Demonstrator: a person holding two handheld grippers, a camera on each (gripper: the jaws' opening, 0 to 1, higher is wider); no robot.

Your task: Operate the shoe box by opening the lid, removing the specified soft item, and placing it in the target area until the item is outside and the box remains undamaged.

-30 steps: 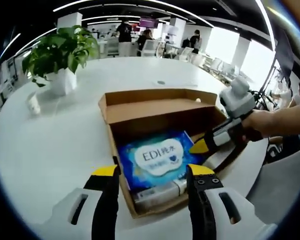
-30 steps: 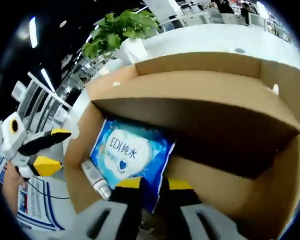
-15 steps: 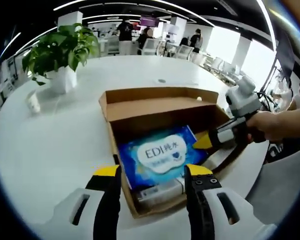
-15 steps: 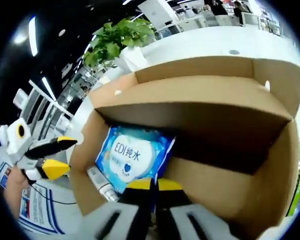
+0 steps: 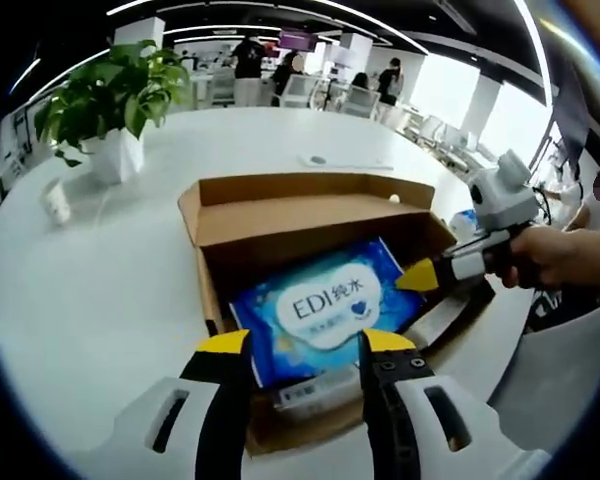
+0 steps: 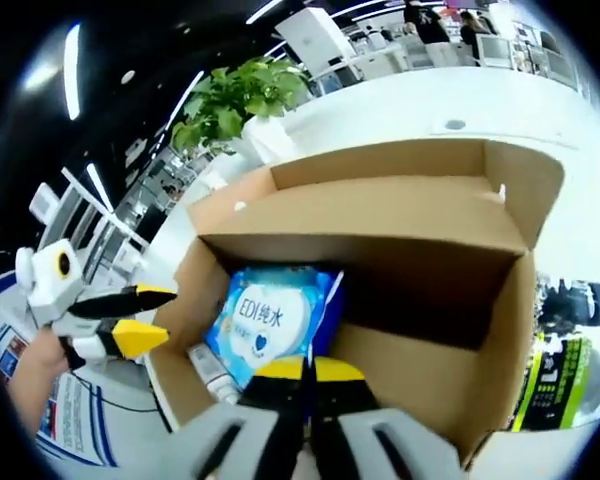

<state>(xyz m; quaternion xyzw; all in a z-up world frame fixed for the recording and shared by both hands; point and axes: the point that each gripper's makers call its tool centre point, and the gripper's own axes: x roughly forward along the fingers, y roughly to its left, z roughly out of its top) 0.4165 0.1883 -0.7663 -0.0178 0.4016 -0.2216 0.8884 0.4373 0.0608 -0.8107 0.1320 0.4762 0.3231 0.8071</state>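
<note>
The brown corrugated cardboard shoe box (image 5: 310,205) looks matt and a bit fibrous, raw paper edges on the flaps. Inside it, the blue soft plastic wipes pack (image 5: 320,310) is glossy film, crinkly, catching the ceiling light, with a smooth white label. Next to it there's a small white plastic bottle (image 5: 310,392), slightly shiny. The white round table (image 5: 100,280) is smooth with a satin sheen. Both grippers, left (image 5: 300,345) and right (image 6: 308,368), look like hard plastic: matt grey bodies, black jaws, yellow tips. The white plant pot (image 5: 113,158) looks smooth too.
</note>
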